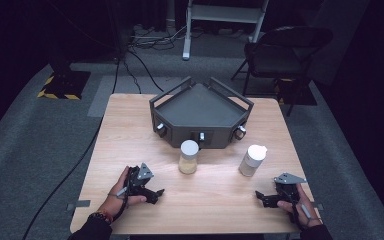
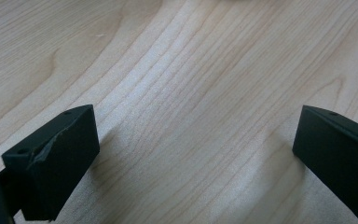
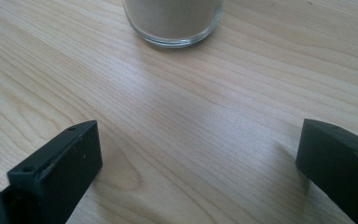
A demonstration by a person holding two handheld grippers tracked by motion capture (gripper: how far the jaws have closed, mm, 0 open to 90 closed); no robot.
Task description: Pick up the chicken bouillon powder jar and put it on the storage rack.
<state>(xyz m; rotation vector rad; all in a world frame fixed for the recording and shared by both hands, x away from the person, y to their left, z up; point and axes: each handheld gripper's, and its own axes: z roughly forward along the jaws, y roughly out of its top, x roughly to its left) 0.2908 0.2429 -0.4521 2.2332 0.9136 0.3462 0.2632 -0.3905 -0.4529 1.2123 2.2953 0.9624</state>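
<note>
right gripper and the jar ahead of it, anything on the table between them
Nothing: in the right gripper view, bare wooden table runs from the open right gripper to the jar.

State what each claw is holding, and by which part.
Nothing. The left claw and right claw both stand open over bare table, jaws apart.

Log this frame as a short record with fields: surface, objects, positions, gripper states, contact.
surface: light wooden table
objects: dark grey tray unit with handles and front knobs; left jar and right jar, both white-lidded, upright
positions: tray unit at the far middle; both jars in front of it, apart from each other
left gripper: open, low over bare wood, holding nothing
right gripper: open, holding nothing; a glass jar base ahead of its jaws
contact: neither gripper touches a jar
</note>
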